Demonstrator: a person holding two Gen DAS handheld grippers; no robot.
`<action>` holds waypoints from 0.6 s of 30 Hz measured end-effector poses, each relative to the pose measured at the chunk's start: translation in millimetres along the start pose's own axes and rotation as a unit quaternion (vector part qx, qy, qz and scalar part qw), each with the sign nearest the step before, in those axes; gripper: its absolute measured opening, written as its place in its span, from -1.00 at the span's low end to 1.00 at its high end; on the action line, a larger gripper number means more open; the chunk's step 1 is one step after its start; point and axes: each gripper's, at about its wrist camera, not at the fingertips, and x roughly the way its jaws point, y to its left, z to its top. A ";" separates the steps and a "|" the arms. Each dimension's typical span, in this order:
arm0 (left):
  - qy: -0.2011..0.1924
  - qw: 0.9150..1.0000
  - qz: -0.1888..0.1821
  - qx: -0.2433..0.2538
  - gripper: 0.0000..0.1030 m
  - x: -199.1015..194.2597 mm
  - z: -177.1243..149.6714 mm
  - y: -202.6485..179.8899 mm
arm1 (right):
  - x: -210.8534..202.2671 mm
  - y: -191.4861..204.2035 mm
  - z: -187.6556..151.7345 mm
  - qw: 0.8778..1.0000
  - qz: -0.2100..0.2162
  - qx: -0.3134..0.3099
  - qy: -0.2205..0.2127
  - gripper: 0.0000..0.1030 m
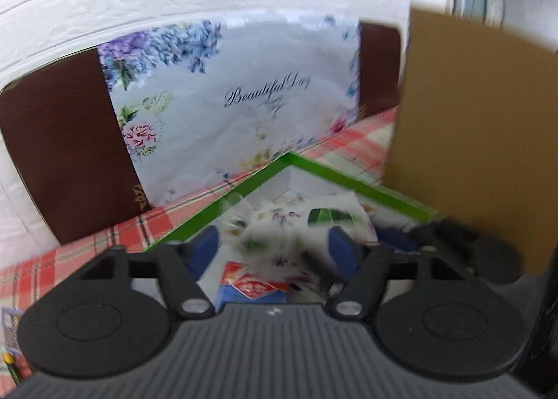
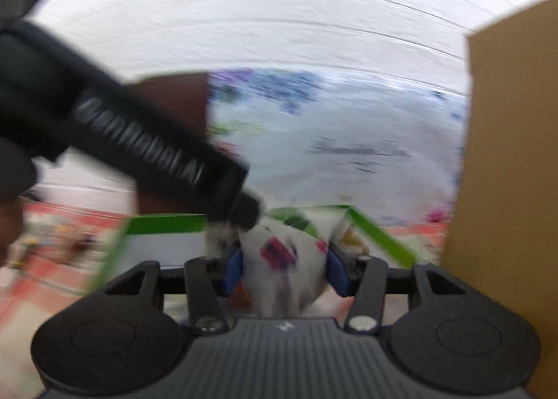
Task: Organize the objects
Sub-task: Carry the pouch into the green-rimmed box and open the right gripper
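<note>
Presently, the step in hand appears to be loading or sorting soft items at the green-rimmed box point(image 1: 348, 179), which sits on the checked surface point(image 1: 104, 242) in front of a floral panel point(image 1: 244, 85) propped against the far wall.

The right hand-held gripper point(image 2: 284, 268) is closed on a white floral-printed packet point(image 2: 286, 266), its blue pads pressing both sides, and hangs over the near edge of the box. The left hand-held gripper point(image 1: 273, 252) stands open above the box interior; nothing sits between its pads. Below it lie more floral packets point(image 1: 279, 214) and a red-and-blue pack point(image 1: 253, 289).

A tall cardboard box point(image 1: 477, 155) stands just right of the green one. Both views are blurred, so finer detail is unreadable.

Judgement: the task is only partly done. The next move calls for carrying the gripped packet to its place without catching the green rim or the cardboard wall, and keeping both tools apart, since they crowd the same opening.
</note>
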 end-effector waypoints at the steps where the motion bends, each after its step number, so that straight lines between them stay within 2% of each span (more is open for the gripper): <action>1: 0.011 1.000 0.011 0.005 0.43 9.3 -0.7 -3.1 | 11.7 -2.9 -1.8 1.000 -0.012 -0.005 0.017 0.24; 3: 0.035 0.999 0.021 0.000 0.43 17.1 -3.2 -1.6 | 18.5 -12.0 -7.1 0.999 -0.014 0.001 0.031 0.41; 7: 0.048 0.998 0.029 -0.006 0.43 11.8 -13.7 4.9 | 9.1 -14.9 -15.6 1.000 -0.005 0.014 0.021 0.58; 18: 0.069 0.995 0.068 -0.024 0.44 -27.7 -38.3 6.1 | -35.4 -0.3 -19.8 0.999 0.001 0.036 0.010 0.61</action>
